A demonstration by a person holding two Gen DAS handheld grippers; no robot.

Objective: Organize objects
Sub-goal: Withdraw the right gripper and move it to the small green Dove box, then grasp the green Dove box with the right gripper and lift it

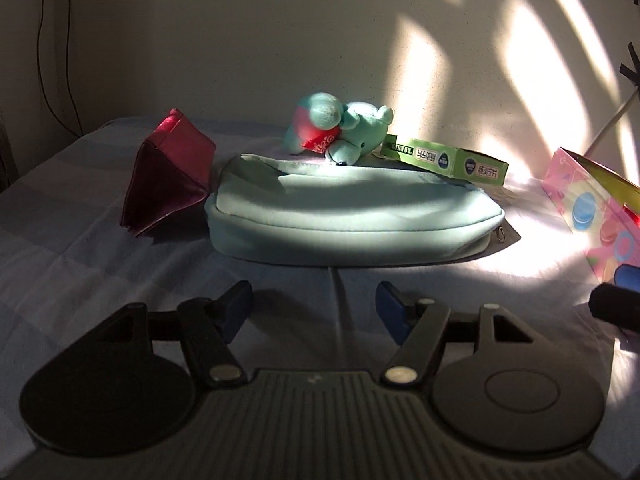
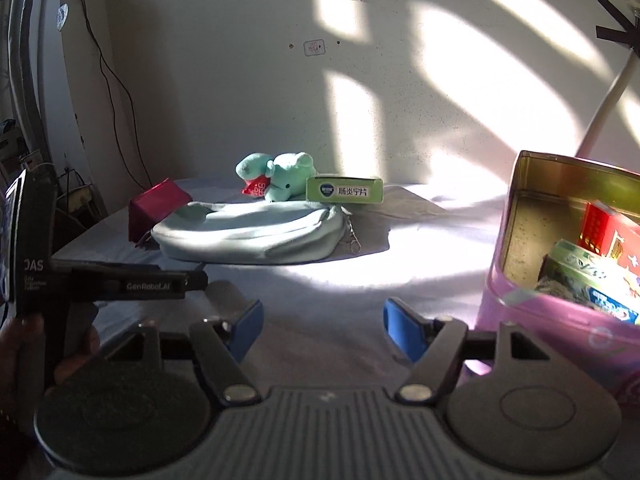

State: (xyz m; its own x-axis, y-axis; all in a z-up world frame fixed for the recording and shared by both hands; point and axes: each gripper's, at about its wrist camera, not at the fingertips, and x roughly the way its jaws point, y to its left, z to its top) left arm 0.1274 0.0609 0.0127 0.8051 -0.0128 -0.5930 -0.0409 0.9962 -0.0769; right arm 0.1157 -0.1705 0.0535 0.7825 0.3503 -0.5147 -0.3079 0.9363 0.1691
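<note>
Bedsheet (image 1: 100, 248), pale blue-grey, covers the surface; plain wall (image 1: 240, 40) behind, streaked with sunlight, black cable (image 2: 112, 92) hanging at left. Mint pouch (image 1: 344, 216) lies centre, maroon pouch (image 1: 168, 172) touching its left end, teal plush (image 1: 344, 130) and green box (image 2: 345, 190) with Chinese print behind it. Pink tin (image 2: 560, 320) at right holds cartons. "GenRobot.AI" reads on left gripper (image 2: 148, 286). Left gripper and right gripper (image 2: 323, 330) both spread apart, holding nothing.

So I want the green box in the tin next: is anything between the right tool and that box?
Yes. The pale green pouch lies flat across the bed between the open right tool and the green box, which sits just behind it. The tin stands off to the right.
</note>
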